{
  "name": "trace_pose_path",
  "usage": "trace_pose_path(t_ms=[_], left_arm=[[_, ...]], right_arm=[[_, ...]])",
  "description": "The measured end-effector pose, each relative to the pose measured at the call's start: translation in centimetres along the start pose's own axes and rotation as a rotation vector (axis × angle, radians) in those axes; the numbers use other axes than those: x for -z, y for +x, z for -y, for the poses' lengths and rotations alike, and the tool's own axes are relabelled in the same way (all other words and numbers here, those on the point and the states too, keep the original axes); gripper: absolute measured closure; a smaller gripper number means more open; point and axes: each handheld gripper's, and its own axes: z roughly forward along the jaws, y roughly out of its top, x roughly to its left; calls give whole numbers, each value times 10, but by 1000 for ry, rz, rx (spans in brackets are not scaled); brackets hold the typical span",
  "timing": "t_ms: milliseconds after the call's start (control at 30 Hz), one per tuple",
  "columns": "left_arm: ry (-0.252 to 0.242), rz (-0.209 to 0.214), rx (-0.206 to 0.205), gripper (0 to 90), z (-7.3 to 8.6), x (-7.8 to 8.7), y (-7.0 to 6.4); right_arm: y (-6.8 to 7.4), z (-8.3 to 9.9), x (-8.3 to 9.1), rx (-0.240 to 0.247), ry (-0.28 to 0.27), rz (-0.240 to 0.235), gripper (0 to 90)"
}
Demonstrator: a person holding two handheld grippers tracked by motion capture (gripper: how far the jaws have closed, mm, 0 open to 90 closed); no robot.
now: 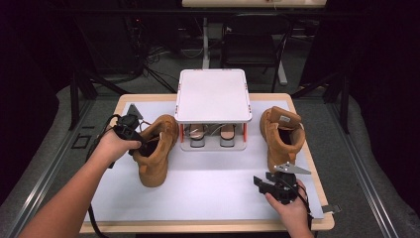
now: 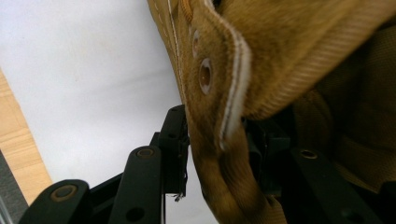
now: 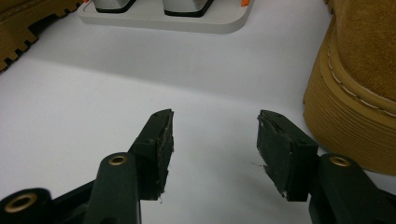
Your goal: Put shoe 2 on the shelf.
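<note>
High view: left tongs point(image 1: 132, 138) at tan suede boot point(image 1: 156, 149) collar on white worktop point(image 1: 213, 186); left gripper view: clenched on the collar edge, lift level; right gripper view: right tongs point(image 3: 212, 149) released, idle.

Tan boots point(image 1: 157, 148) (white rack point(image 1: 212, 96))

Between the tan suede boot on your left point(image 1: 157, 148) and the tan suede boot on your right point(image 1: 281, 133) you have a wide bare strip of white desk point(image 1: 208, 183). At the back, the white two-level shoe rack point(image 1: 212, 106) blocks the way between both boots.
</note>
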Motion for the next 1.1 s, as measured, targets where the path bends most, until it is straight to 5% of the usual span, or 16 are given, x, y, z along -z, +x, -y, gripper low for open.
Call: trace_pose_path(t_ms=[300, 533, 767, 1100], left_arm=[[30, -13, -7, 671, -1, -13, 0], [35, -77, -20, 795, 2, -12, -6], [78, -70, -23, 808, 11, -7, -13], [77, -22, -8, 808, 27, -8, -18]], right_arm=[[0, 0, 0, 1, 0, 1, 458], [0, 0, -1, 3, 1, -5, 458], [1, 1, -2, 7, 5, -7, 458], [12, -2, 4, 36, 7, -14, 460]])
